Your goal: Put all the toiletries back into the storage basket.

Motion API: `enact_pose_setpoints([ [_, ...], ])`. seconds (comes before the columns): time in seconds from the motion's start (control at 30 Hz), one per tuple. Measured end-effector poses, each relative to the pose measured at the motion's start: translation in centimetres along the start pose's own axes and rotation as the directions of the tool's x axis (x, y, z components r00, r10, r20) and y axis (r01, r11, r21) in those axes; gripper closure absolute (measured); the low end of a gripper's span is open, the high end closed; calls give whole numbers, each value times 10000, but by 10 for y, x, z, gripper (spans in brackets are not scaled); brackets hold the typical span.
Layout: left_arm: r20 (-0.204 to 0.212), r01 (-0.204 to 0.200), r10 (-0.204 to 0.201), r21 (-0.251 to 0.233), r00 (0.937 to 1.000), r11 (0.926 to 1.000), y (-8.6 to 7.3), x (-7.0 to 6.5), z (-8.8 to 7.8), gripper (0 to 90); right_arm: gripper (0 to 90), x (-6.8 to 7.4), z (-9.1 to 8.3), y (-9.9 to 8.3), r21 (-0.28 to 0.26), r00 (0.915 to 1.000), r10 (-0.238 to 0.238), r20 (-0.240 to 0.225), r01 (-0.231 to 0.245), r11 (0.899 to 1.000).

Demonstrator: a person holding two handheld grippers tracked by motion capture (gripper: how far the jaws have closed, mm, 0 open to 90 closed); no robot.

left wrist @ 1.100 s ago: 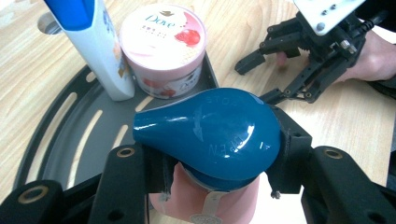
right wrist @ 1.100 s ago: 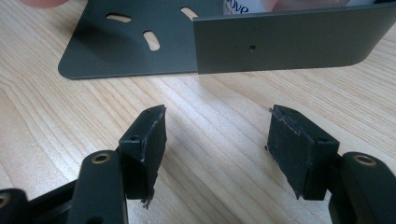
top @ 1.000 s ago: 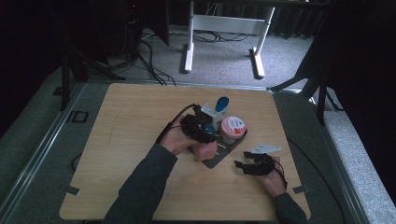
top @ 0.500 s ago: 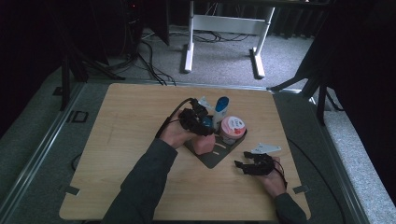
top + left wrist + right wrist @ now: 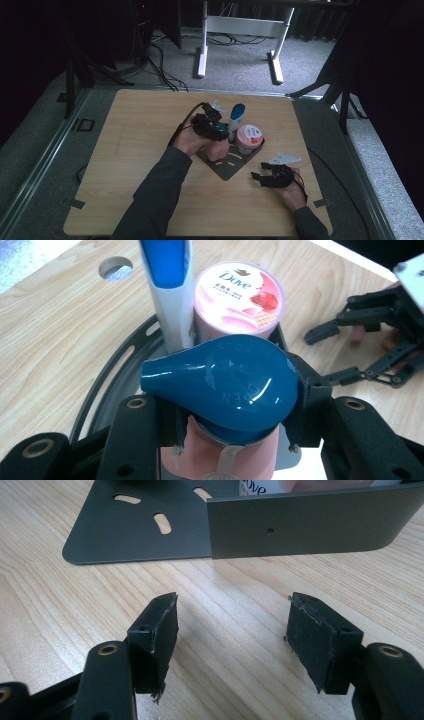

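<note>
A pink bottle (image 5: 218, 150) with a teal flip cap (image 5: 225, 385) stands over the dark grey metal rack (image 5: 231, 167). My left gripper (image 5: 219, 136) is shut on it just under the cap, and in the left gripper view the left gripper (image 5: 230, 417) has a jaw on either side of the bottle (image 5: 220, 460). Just behind it stand a white tube with a blue cap (image 5: 167, 285) and a pink Dove jar (image 5: 239, 300). To the right of the rack, my right gripper (image 5: 264, 178) rests on the table, open and empty. In its own view the right gripper (image 5: 235, 640) faces the rack's wall (image 5: 300, 525).
The wooden table (image 5: 140, 150) has bare room left of the rack and along its near edge. A round hole (image 5: 115, 267) in the tabletop lies beyond the tube. Dark floor, cables and a white desk frame (image 5: 240, 25) lie past the far edge.
My left gripper has carried the pink bottle a little farther away, closer to the tube and jar. The right gripper has stayed where it was.
</note>
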State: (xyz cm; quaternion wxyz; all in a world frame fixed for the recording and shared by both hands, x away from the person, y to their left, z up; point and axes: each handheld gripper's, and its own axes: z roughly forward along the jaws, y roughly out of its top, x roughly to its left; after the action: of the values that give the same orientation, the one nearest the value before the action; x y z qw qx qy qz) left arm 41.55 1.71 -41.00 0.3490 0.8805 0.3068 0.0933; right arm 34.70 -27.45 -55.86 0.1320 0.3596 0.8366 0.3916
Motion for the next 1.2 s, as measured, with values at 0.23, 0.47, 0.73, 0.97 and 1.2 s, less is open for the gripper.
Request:
enact_pose_setpoints([
  [0.23, -145, 315, -316, -23, 9994, 9995, 0, 8, 7, 523, 370, 0, 0, 0, 14, 10000, 36, -6, -36, 10000],
  [0.47, -596, 909, -921, -217, 9940, 9956, 0, 19, 13, 524, 371, -1, 0, 0, 13, 10000, 44, -9, -44, 10000],
  [0.73, -807, 1080, -1090, -168, 9908, 9940, -1, 24, 18, 524, 370, -1, 0, 0, 4, 10000, 42, -1, -42, 10000],
  [0.97, -1053, 1293, -1302, -155, 9859, 9915, 0, 29, 20, 524, 374, -1, 0, 0, 8, 10000, 52, 65, -52, 10000],
  [1.2, -1203, 1311, -1334, -270, 9837, 9910, 7, 32, 22, 524, 373, -1, 0, 0, 8, 10000, 50, 70, -50, 10000],
])
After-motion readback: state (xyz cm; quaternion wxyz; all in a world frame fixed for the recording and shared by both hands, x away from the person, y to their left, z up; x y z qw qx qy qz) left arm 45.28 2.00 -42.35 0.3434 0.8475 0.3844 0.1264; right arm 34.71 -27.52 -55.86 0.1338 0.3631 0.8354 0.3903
